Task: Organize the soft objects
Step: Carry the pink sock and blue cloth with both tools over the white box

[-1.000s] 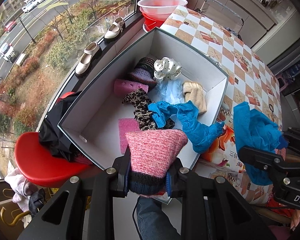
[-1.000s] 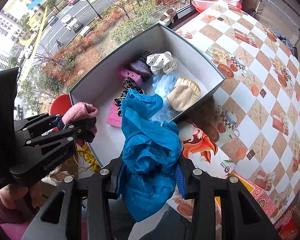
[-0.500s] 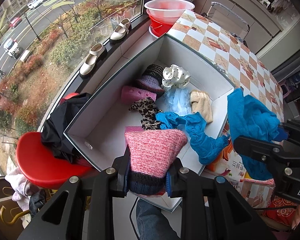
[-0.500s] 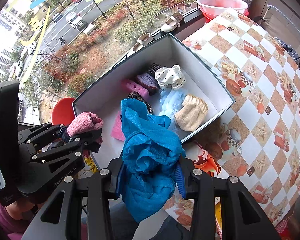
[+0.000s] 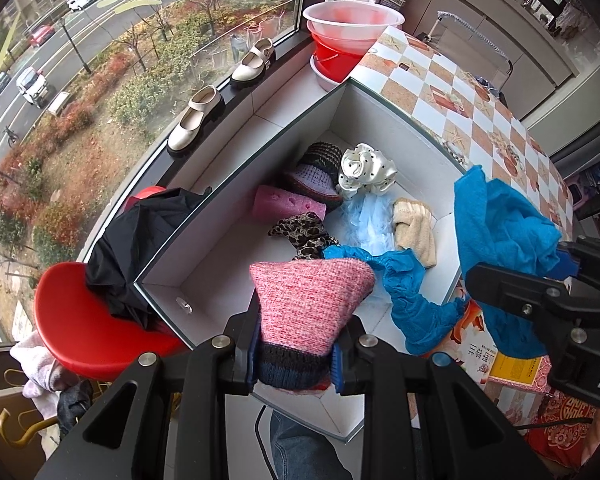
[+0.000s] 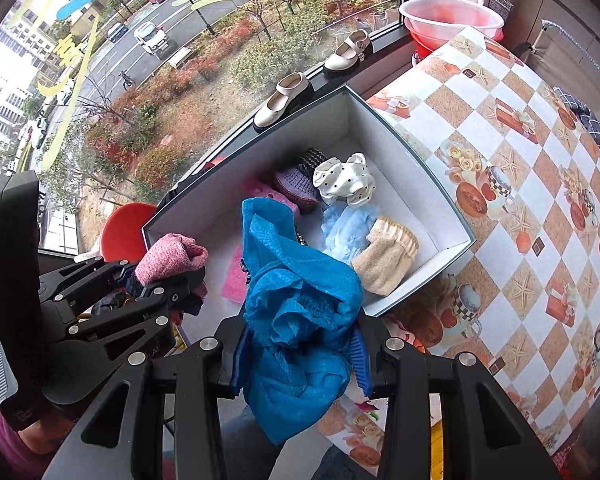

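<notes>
While both tools point steeply down over the white box [image 5: 384,120], the left gripper [image 5: 296,356] pinches a pink knit sock [image 5: 308,300] by its dark cuff above the box's near end, and the right gripper [image 6: 300,356] clamps a bunched blue cloth [image 6: 296,304] over the near rim. Compared with a second ago, both have drifted sideways along the box, grips unchanged; another blue cloth [image 5: 412,300] drapes over the box rim
</notes>
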### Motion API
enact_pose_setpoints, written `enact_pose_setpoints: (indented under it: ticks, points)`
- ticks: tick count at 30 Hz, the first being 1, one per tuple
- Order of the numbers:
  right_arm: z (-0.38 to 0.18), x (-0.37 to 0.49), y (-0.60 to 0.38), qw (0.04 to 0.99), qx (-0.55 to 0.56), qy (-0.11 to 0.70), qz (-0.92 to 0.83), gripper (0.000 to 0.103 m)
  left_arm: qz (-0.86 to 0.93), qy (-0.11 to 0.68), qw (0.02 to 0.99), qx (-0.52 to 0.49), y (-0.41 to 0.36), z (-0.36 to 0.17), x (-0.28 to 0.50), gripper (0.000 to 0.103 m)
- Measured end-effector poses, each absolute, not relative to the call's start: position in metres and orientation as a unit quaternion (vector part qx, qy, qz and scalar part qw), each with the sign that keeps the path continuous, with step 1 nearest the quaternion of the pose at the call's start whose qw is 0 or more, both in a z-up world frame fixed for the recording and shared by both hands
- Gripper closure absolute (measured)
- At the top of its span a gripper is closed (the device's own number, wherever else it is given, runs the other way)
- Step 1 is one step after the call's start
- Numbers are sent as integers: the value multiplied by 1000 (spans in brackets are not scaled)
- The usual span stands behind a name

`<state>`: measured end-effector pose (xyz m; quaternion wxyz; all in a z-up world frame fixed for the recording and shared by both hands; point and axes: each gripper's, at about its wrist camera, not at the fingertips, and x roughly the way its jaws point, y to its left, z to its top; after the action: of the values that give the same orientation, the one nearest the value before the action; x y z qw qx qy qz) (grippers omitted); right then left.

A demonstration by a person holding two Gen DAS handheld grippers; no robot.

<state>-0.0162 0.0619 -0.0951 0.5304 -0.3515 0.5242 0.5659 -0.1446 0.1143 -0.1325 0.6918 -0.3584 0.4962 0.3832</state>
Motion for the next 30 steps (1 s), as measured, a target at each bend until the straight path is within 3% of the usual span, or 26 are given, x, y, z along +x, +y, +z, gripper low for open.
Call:
enact_pose_setpoints:
  ticks: [30]
  points:
    - [-101,-13,65,530,-356,529,559,61,385,498,688,-361,117,-134,-145,74]
